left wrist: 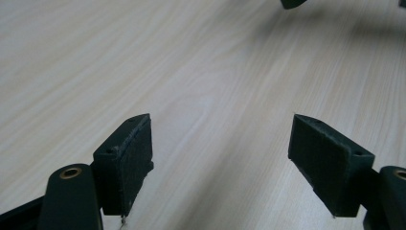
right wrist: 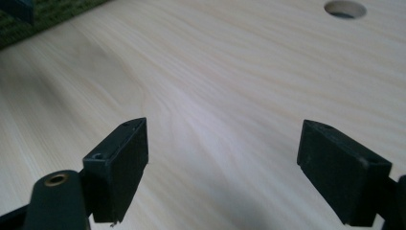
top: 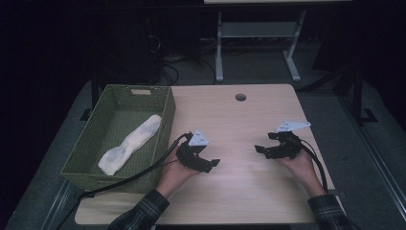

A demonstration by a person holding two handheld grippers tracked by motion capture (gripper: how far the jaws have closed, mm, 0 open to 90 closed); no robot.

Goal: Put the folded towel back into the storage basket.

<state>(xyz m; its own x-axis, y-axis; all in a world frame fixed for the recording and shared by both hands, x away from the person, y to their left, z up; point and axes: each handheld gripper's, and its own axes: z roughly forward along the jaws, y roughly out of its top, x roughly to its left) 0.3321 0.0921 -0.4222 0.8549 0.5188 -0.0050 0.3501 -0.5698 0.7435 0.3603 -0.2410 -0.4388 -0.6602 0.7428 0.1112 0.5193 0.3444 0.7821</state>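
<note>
Both grippers hover low over the light wooden table, their tips turned toward each other. My left gripper is held by the left hand just right of the basket; its jaws stand wide apart with only bare wood between them. My right gripper sits at the table's right half, open as well, nothing between its pads. A long white cloth-like piece lies diagonally inside the green woven basket.
The basket takes up the table's left side and overhangs the edge. A round cable hole sits near the far edge. Cables trail from both grippers. Beyond the table are a dark floor and a desk frame.
</note>
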